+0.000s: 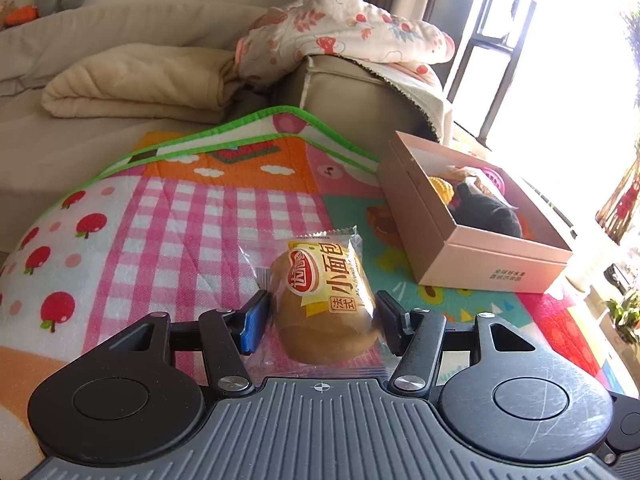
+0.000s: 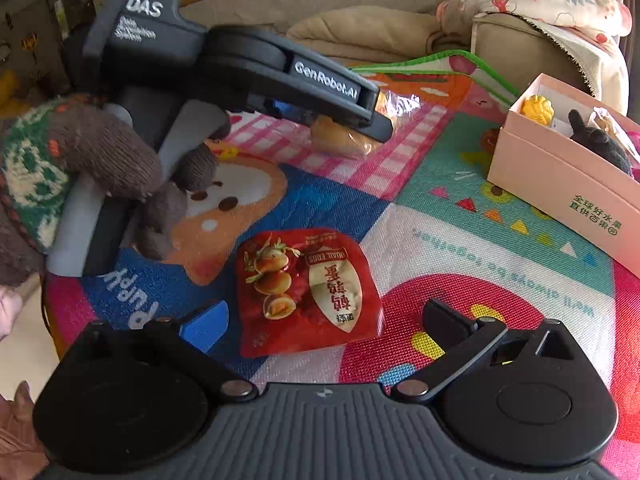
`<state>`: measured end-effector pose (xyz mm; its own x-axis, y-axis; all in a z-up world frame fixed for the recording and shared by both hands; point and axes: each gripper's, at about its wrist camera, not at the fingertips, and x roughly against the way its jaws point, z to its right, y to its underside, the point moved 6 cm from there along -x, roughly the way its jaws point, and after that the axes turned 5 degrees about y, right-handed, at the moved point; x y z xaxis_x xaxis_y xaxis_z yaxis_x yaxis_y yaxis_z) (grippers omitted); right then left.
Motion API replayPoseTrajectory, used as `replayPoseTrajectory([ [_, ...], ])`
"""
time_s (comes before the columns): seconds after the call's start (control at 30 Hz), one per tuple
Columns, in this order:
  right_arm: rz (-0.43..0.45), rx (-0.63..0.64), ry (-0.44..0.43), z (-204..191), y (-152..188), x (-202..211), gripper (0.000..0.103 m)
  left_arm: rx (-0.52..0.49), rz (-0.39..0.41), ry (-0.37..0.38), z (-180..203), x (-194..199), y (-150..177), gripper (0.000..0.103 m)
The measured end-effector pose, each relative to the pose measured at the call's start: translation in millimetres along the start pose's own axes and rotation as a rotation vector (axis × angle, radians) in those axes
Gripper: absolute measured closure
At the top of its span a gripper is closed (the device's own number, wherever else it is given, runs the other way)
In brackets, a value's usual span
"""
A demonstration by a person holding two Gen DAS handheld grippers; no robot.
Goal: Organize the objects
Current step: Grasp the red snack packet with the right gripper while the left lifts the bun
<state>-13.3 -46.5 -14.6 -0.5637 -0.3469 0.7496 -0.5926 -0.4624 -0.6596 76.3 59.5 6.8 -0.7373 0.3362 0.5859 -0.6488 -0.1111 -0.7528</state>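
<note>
A wrapped small bread roll (image 1: 326, 300) lies on the colourful play mat (image 1: 160, 224). My left gripper (image 1: 322, 322) straddles it, jaws close on both sides; the right pad touches the wrapper and a thin gap shows at the left pad. From the right wrist view the left gripper (image 2: 360, 120) sits over the roll (image 2: 344, 138). A red quail-egg packet (image 2: 306, 292) lies flat on the mat between the wide-open jaws of my right gripper (image 2: 320, 320). A pink open box (image 1: 476, 236) at the right holds a black plush and a yellow toy; it also shows in the right view (image 2: 560, 176).
A beige sofa armrest (image 1: 352, 92) with a floral blanket (image 1: 344, 28) stands behind the mat. A folded beige blanket (image 1: 132, 84) lies at the back left. A gloved hand (image 2: 100, 160) holds the left gripper's handle. A bright window is at the right.
</note>
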Motion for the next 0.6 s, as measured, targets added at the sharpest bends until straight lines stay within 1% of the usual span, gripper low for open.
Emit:
replayPoseTrajectory([
  [0.03,0.005,0.013,0.042,4,1,2,0.0,0.008,0.006,0.01,0,5,1,0.041],
  [0.1,0.034,0.022,0.153,17,0,7,0.0,0.021,0.016,0.02,-2,12,3,0.041],
  [0.17,0.078,0.051,0.314,35,0,13,0.0,0.04,0.024,0.024,-6,18,5,0.041],
  [0.2,0.093,0.058,0.358,41,0,16,0.0,0.051,0.028,0.025,-8,21,6,0.041],
  [0.23,0.098,0.047,0.364,48,1,19,0.0,0.064,0.033,0.024,-11,23,6,0.041],
  [0.3,0.08,-0.049,0.268,58,-1,25,0.0,0.085,0.041,0.014,-16,26,7,0.041],
  [0.33,0.072,-0.106,0.204,61,-2,26,0.0,0.097,0.044,0.007,-19,27,8,0.041],
  [0.4,0.066,-0.165,0.12,59,-7,23,0.0,0.119,0.045,0.003,-23,27,8,0.041],
  [0.43,0.063,-0.176,0.094,55,-10,19,0.0,0.125,0.044,0.002,-24,26,9,0.041],
  [0.5,0.058,-0.156,0.089,46,-16,8,0.0,0.123,0.039,-0.002,-24,26,9,0.041],
  [0.6,0.042,-0.097,0.123,38,-24,-13,0.0,0.109,0.036,-0.003,-23,27,10,0.041],
])
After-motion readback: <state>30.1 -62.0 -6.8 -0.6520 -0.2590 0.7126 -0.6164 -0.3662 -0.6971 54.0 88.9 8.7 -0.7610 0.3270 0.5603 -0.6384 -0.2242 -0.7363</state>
